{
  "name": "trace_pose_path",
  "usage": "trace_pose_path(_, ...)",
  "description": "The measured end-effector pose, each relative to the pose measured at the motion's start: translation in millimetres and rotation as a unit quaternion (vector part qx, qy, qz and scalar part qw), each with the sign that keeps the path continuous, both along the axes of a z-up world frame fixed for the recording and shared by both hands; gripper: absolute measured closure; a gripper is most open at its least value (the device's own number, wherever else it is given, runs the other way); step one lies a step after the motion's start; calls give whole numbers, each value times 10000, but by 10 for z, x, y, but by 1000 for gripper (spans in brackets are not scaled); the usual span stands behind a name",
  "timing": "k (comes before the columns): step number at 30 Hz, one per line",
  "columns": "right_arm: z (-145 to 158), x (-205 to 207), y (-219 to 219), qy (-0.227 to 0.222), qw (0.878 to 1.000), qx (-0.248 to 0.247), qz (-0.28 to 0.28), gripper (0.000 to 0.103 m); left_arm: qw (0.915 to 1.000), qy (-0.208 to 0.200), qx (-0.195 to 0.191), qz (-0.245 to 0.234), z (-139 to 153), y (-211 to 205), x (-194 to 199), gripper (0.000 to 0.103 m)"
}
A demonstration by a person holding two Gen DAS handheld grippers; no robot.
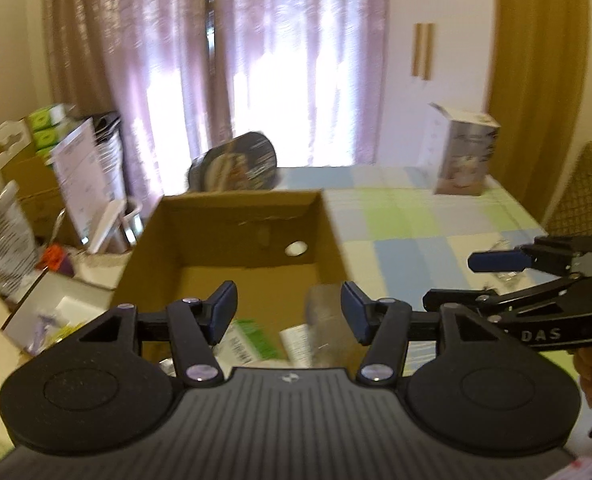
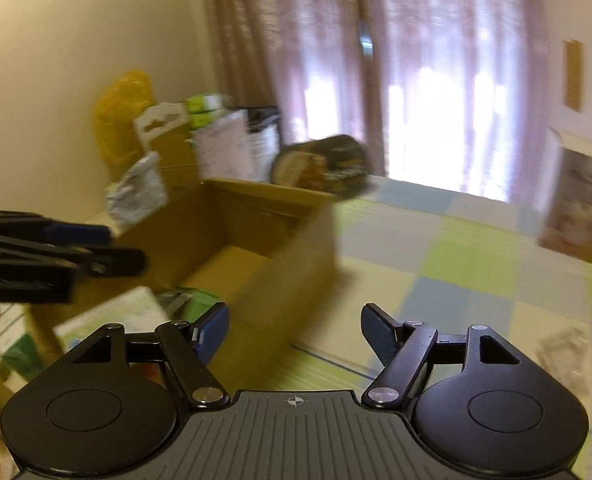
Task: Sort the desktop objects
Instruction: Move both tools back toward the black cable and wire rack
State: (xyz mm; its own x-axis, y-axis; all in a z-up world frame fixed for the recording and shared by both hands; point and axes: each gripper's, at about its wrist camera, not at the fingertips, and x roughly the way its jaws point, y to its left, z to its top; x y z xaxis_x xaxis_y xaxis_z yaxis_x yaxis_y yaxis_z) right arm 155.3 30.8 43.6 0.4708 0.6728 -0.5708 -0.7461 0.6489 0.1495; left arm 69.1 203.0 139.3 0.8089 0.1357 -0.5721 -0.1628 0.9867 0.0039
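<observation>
Two tools, left [image 1: 285, 314] and right [image 2: 293, 330], both spread wide and holding nothing, poised over the open cardboard box [image 1: 231, 240] at the tabletop [image 1: 436, 220] edge, where several packets [image 1: 251, 346] lie already sorted inside.

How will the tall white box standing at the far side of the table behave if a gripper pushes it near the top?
The white box stands upright on a narrow base and is taller than wide, so a high push would probably tip it. It looks like thin printed card, so likely light, and it may slide on the checked tablecloth if pushed low.
</observation>
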Motion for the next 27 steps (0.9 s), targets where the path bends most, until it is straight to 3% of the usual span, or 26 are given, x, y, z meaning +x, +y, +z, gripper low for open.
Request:
trace_pose_path(6, -125, 272, -584, 198, 9975, -130, -672, 28, 9987, -163, -72, -487, 42, -443, 234, 35)
trace_pose_path(12, -229, 405, -1153, -43, 9923, -544, -1107, 27, 9936, -189, -217, -1095, 14, -931, 492, 29)
trace_pose_path(17, -360, 517, -1512, -51, 9882, -747, -1333, 27, 9880, 91, -268, -1521, -172, -1307, 786, 27)
trace_pose_path(27, -649, 891, -1849, -91, 9862, -999, -1317, 27, 9754, 697, 212, -2081, -782, -1809, 1324, 28)
